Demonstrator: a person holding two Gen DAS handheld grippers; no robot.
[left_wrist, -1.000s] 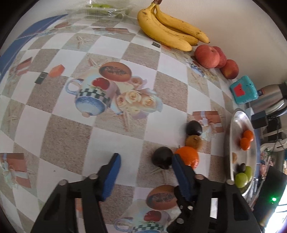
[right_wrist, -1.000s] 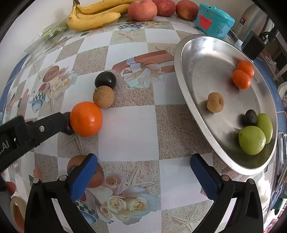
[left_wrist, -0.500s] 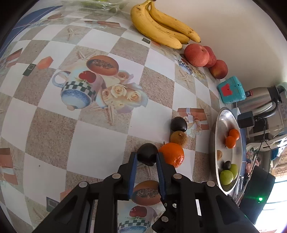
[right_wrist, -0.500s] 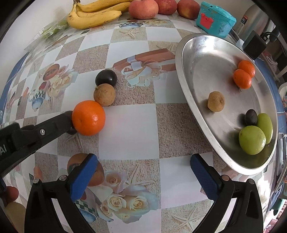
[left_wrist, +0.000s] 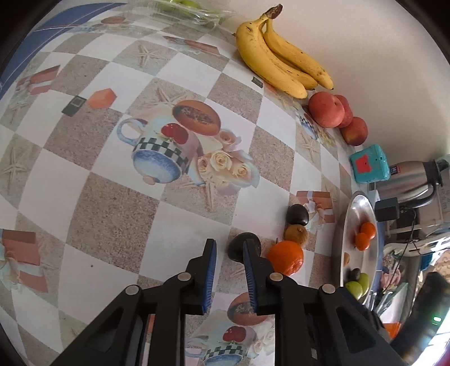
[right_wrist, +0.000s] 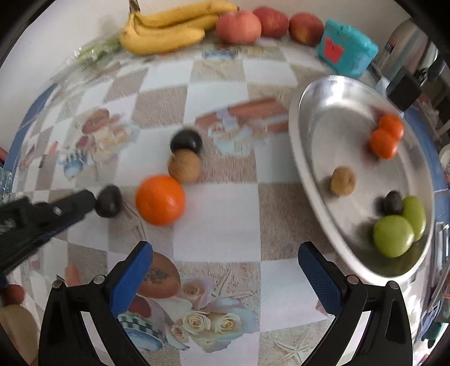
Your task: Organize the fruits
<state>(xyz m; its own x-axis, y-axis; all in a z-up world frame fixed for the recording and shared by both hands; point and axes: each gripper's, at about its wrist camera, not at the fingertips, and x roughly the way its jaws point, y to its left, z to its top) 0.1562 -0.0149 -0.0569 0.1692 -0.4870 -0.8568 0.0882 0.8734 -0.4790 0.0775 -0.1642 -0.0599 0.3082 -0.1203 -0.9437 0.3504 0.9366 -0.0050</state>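
Note:
A small dark fruit (left_wrist: pixel 239 249) lies on the patterned tablecloth just beyond my left gripper (left_wrist: pixel 229 247), whose jaws are nearly closed with nothing between them; the fruit sits past the right fingertip. It also shows in the right wrist view (right_wrist: pixel 108 201) at the left fingertip. Beside it lie an orange (right_wrist: pixel 160 200), a brown kiwi (right_wrist: pixel 184 166) and another dark fruit (right_wrist: pixel 186 140). The steel tray (right_wrist: pixel 323 112) at right holds two small oranges, a kiwi, a dark fruit and two green fruits. My right gripper (right_wrist: pixel 225 267) is open and empty.
Bananas (left_wrist: pixel 281 64), three peaches (left_wrist: pixel 327 111) and a teal box (left_wrist: pixel 368 167) line the wall at the back. A kettle (left_wrist: pixel 407 180) and cables stand right of the tray. A clear bag of green fruit (left_wrist: pixel 182 11) lies far left.
My left gripper closed around the dark fruit, then pulled back a little; the fruit now lies just past its fingertips. The right gripper shifted slightly; its view is blurred.

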